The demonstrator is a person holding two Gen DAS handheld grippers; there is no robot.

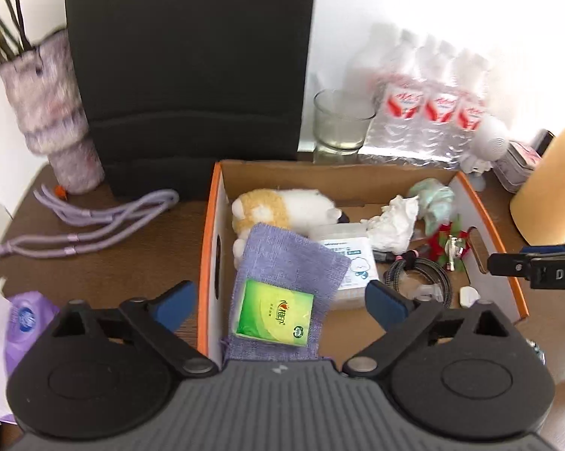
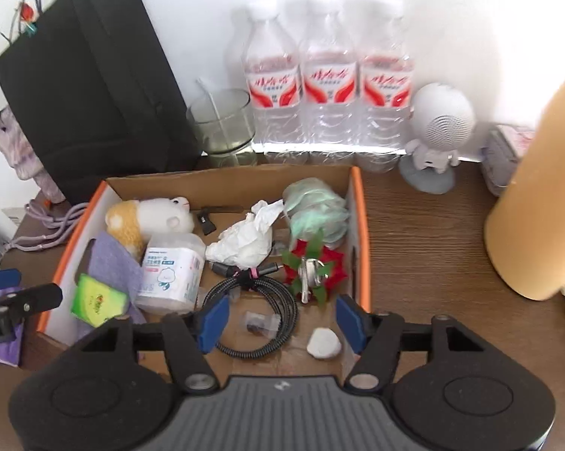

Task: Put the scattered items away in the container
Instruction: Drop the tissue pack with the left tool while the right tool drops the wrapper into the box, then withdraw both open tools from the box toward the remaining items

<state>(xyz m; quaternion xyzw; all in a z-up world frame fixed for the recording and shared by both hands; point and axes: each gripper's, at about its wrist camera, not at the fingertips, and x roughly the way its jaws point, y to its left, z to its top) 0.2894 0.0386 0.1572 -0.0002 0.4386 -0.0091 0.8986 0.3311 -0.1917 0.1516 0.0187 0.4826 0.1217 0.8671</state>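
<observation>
Both grippers hang empty over the cardboard box (image 2: 359, 203), jaws spread wide and holding nothing.

You look between picks: the green packet (image 1: 274, 312) lies on the purple cloth (image 1: 282, 259) inside, beside the plush toy (image 2: 147, 218) and coiled cable (image 2: 267, 300). Next likely the lilac cord (image 1: 94, 221) on the table (image 2: 432, 233), for your left gripper (image 1: 278, 297); its far end blurs. Your right gripper (image 2: 282, 319) hides the box's near wall.
</observation>
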